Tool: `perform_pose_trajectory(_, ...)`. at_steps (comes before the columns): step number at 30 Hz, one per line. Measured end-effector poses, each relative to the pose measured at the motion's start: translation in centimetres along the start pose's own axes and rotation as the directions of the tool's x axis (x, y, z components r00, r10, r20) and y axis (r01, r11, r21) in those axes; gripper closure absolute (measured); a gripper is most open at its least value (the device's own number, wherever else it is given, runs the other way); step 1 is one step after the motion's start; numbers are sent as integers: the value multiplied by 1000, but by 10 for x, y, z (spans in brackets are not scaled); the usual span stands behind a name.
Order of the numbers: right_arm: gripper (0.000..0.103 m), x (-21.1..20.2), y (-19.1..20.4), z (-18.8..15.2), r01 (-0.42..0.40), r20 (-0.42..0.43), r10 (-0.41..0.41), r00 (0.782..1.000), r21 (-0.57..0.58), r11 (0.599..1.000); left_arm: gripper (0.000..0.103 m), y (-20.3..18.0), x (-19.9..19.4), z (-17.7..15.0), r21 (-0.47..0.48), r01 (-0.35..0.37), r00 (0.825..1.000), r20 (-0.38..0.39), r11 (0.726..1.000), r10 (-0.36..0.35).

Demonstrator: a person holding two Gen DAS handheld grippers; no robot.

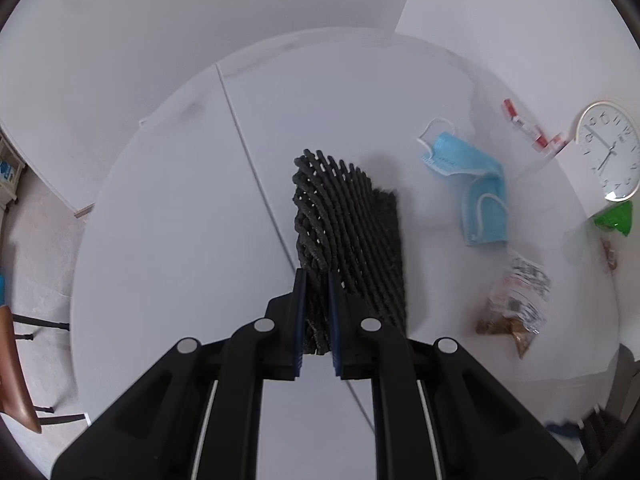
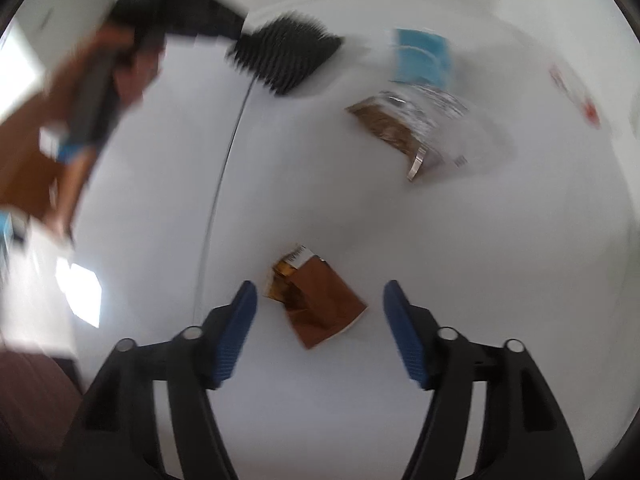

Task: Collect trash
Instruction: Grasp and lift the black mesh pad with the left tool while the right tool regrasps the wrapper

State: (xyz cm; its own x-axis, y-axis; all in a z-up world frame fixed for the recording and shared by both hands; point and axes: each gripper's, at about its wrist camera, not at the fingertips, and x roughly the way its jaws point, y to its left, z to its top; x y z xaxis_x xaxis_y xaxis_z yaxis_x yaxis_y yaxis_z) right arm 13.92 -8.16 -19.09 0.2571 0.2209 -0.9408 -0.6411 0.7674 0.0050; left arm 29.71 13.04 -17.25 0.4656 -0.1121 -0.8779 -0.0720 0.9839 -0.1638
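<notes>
**Trash scattered on white desk; brown wrapper framed for pickup**

Trash lies loose across the desk (image 2: pixel 400 360). Brown foil wrapper (image 2: pixel 316 304) flat on the surface, between the spread pads of the right claw (image 2: pixel 320 332), nothing pressing on it; pads stand apart at 9 and 3 o'clock of the wrapper. Looks thin, light, crinkly, probably slick on the face and torn open at its 11 o'clock corner. Best taken across the crumpled corner or a lifted edge, since a flat sheet offers little for the pads to bite; may slide or flutter rather than lift.

Clear snack bag (image 2: pixel 404 128) with brown contents toward 1 o'clock in the right view, soft and crackly, likely light; a pinch on the bunched plastic should serve. Blue face mask (image 1: pixel 472 188) beyond it, limp cloth, easy to pinch anywhere. Green scrap (image 1: pixel 614 218) and red-and-white packet (image 1: pixel 524 128) at the desk's far edge, near a white clock (image 1: pixel 608 150).

Left claw (image 1: pixel 318 312) clamped tight on the rim of a black woven basket (image 1: pixel 348 232), apparently soft and floppy, folded against the desk. Judged to be the receptacle; mouth not visibly open yet.
</notes>
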Motion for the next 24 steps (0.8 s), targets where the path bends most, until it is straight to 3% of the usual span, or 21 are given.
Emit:
perform_pose_trajectory(6,33,30,5,10,-29,-82,16,996,-158,987,93,25,-50,-36,-49,-9,999,51,999,11)
perform_pose_trajectory(10,51,43,18,9,-28,-125,1,992,-214,977,92,51,-80,-63,-113,-20,997,68,993,28)
perform_pose_trajectory(12,59,43,21,8,-46,-119,21,993,-211,976,92,68,-98,-80,-144,-49,995,82,988,61)
perform_pose_trajectory(18,66,43,26,7,-70,-100,56,993,-143,987,92,128,-150,-136,-252,-123,984,91,960,150)
perform_pose_trajectory(24,67,12,61,13,-156,-3,156,988,-43,987,92,178,-190,-200,-360,-198,969,67,912,236)
